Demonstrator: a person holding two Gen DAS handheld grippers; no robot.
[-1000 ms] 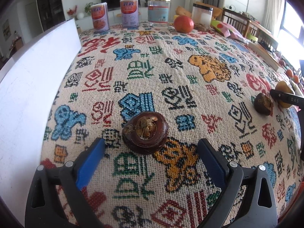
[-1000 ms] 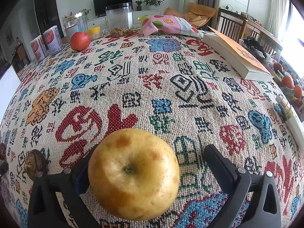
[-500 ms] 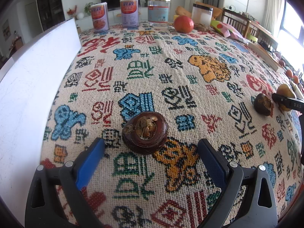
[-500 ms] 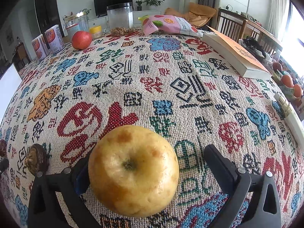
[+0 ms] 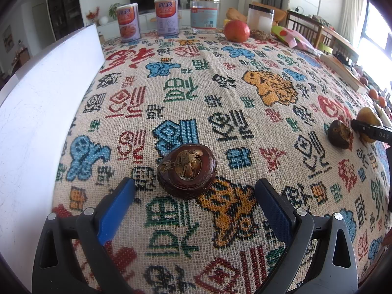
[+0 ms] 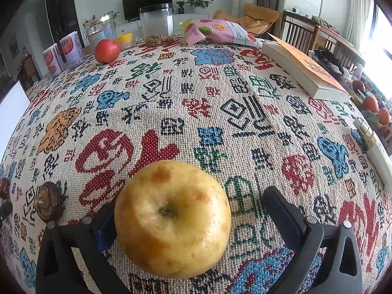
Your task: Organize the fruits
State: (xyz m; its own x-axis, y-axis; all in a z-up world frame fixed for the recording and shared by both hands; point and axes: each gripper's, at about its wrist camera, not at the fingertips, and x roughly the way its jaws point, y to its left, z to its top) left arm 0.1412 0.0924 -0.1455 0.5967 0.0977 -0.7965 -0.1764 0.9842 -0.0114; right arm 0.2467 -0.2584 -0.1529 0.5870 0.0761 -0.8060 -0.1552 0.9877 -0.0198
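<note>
A dark brown mangosteen (image 5: 186, 171) lies on the patterned tablecloth just ahead of my open left gripper (image 5: 194, 188), between the blue pads without touching them. My right gripper (image 6: 193, 208) is open; a yellow apple (image 6: 172, 218) sits on the cloth between its fingers, against the left pad, apart from the right one. A second brown mangosteen (image 6: 47, 202) lies to its left, also seen in the left wrist view (image 5: 340, 133) beside the yellow apple (image 5: 368, 121). A red apple (image 5: 236, 30) stands at the far edge, and shows in the right wrist view (image 6: 107, 50).
A white board (image 5: 44, 93) stands along the left side. Two cans (image 5: 167, 17), jars (image 5: 205, 14) and a snack bag (image 6: 215, 33) line the far edge. A book (image 6: 306, 73) lies at the right, with oranges (image 6: 371, 104) beyond the table.
The right gripper has drawn back slightly and shifted a little, leaving the yellow apple resting between its fingers. The left gripper and its mangosteen have not moved.
</note>
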